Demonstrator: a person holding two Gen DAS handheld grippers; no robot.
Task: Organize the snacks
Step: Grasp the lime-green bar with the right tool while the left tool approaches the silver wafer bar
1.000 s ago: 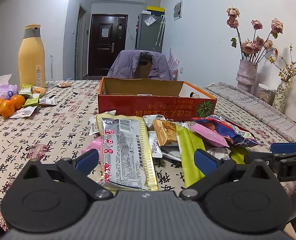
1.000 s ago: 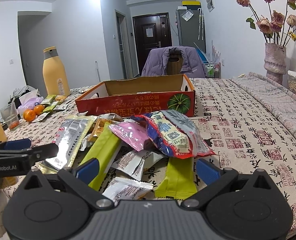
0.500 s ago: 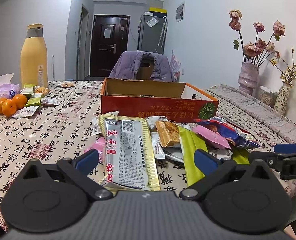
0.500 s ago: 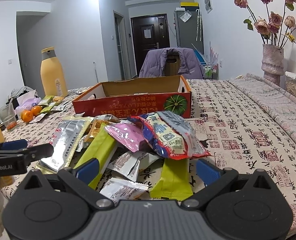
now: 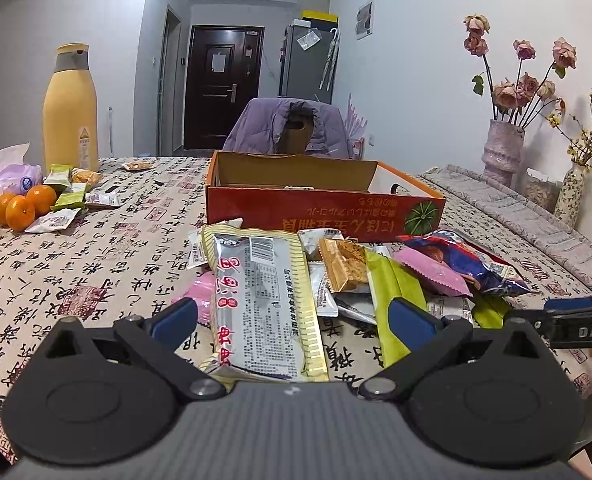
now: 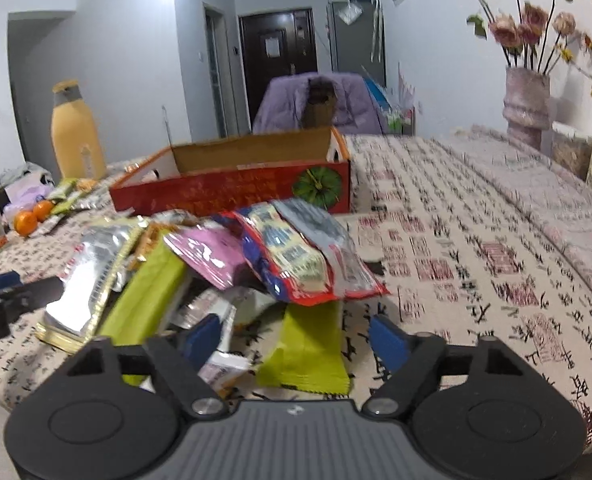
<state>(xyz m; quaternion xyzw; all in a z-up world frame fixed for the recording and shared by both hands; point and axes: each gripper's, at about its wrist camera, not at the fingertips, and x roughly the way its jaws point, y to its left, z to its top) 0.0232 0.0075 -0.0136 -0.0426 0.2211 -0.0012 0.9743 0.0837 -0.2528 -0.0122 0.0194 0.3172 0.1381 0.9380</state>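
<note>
The right claw [image 6: 296, 336] was closing over the near green packet [image 6: 308, 344], which lay between its jaws on the table, its far end tucked under the red-and-blue bag [image 6: 296, 256]. The pads did not yet press on it, so it was not gripped. The view was blurred, which made the exact gap hard to read.

The left claw [image 5: 291, 316] hung wide open and empty above the silver packet [image 5: 263, 300], holding nothing.

The snacks sat heaped on the patterned cloth [image 6: 476, 240] just in front of the red box [image 6: 231, 188], which stood open and looked nearly empty.

To do this grab well, the jaws probably needed to meet on the packet's free near end, low enough to catch the flat wrapper and not skate over it. Pulling it straight back toward the person first would likely free it from under the bag without dragging the pile. The white sachet [image 6: 219, 368] beside the left pad could get pinched too. Then a lift clear of the heap and over the box's near wall should follow.
</note>
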